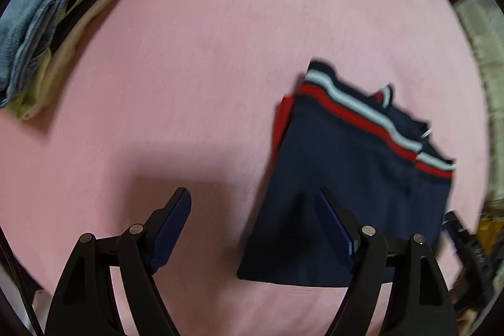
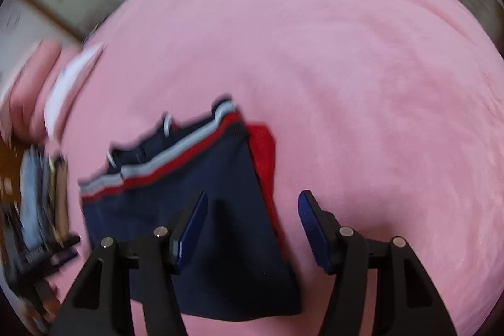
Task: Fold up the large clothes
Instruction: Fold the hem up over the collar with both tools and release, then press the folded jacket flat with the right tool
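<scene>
My left claw [image 1: 253,229] hangs wide open and empty over the pink sheet [image 1: 220,37], and my right claw [image 2: 252,229] is spread just as wide, holding nothing. The garment [image 1: 352,178], navy with red and white stripes, lies folded flat on the sheet. From the left claw it sits ahead and to the right, with that claw's right finger [image 1: 334,229] over its near left edge; from the right claw it sits ahead and to the left, the left finger [image 2: 192,229] over the cloth and the right finger over bare sheet. Its long axis runs from the plain near edge away to the striped band at the far end, slightly slanted. Neither claw is clearly nearer; they flank it, and I judge the next grip belongs at the near corners. No containers show. A stack [image 1: 60,21] of folded denim and pale clothes rests well apart, far left in the left view. Both views are blurred, so finer creases are unclear.
</scene>
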Available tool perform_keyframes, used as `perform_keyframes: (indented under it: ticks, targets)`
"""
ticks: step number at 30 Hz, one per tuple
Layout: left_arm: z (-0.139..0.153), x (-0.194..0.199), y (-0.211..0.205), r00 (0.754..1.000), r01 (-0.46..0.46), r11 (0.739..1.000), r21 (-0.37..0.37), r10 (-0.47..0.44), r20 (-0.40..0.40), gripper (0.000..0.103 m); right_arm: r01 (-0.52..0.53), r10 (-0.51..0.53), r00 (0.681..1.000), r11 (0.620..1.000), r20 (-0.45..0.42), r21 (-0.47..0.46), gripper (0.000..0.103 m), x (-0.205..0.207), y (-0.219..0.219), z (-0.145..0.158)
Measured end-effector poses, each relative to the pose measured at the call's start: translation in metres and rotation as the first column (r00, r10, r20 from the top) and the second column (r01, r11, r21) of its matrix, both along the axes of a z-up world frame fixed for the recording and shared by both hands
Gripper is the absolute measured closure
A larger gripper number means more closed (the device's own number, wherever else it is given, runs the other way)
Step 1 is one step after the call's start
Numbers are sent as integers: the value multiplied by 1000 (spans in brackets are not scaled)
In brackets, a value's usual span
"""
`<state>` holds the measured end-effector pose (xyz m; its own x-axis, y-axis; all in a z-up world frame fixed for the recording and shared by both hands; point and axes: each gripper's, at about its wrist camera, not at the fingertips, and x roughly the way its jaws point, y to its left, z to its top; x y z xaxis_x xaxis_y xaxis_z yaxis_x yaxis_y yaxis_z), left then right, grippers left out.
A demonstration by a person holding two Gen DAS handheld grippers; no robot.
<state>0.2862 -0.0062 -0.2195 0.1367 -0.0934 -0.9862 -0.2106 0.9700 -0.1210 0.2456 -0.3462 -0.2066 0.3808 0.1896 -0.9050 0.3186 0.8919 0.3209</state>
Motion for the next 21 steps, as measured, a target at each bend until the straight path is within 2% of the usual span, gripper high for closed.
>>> perform_keyframes:
  ticks: [3,4,6,8,10,15,17,19,21]
  targets:
    - [-7,-3,-7,1000,-14,1000,19,14,8,24,-83,83,993,997,80,1,45,4,2,-4]
    - [-9,-2,-9,1000,-21,1000,23,20,11,24,-92,93,992,996,83,-14,51,6,2,-5]
    - [-13,0,-13,1000,-15,1000,20,15,27,24,-120,123,987,992,101,-32,88,13,2,-9]
    - [-16,1,-17,998,-4,1000,25,2,63,24,-136,136,981,991,140,-10,99,16,2,-11]
    - [-18,1,-21,995,15,1000,25,-17,96,24,-155,146,968,987,204,29,100,10,-2,-14]
    - [-13,-4,-26,991,60,998,22,-63,116,24,-77,81,972,997,221,-27,100,-2,-15,-13]
    - [-2,-10,-28,985,91,993,69,-100,143,24,-85,90,971,996,221,-30,99,-5,-13,-7]
    - [9,-15,-33,974,130,983,126,-151,168,24,-80,104,960,992,260,-102,98,-8,-8,10]
    - [19,-21,-40,957,188,974,129,-211,200,24,-58,115,937,982,329,-177,91,-10,4,31]
